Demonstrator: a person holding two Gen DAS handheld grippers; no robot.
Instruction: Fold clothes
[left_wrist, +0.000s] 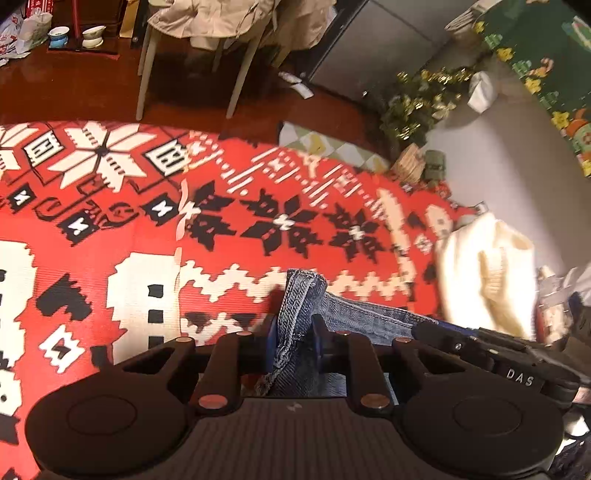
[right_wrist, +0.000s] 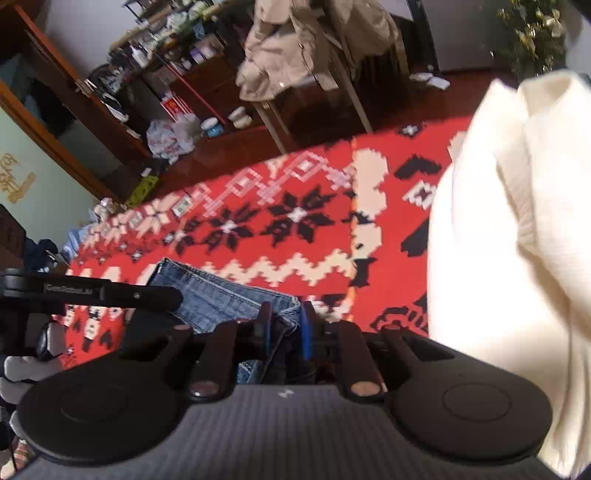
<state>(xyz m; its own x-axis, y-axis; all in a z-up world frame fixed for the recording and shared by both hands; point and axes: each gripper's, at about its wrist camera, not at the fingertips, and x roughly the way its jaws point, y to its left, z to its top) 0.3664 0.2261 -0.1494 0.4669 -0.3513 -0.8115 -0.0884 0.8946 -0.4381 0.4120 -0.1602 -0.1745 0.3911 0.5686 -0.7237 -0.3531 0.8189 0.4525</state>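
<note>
My left gripper (left_wrist: 295, 332) is clamped on a bunched hem of the jeans (left_wrist: 354, 317), and my right gripper (right_wrist: 286, 325) pinches another folded denim edge. The jeans lie between the two, low over the red patterned rug (left_wrist: 147, 221). My worry is that both grips hold only a narrow bit of cloth, so a quick pull could slip an edge free and skew the fold. Further right, the cream sweater (right_wrist: 498, 240) sits close enough to snag, and the chair (left_wrist: 207, 44) stands well beyond

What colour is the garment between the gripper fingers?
Blue denim jeans, clearest in the left wrist view.
</note>
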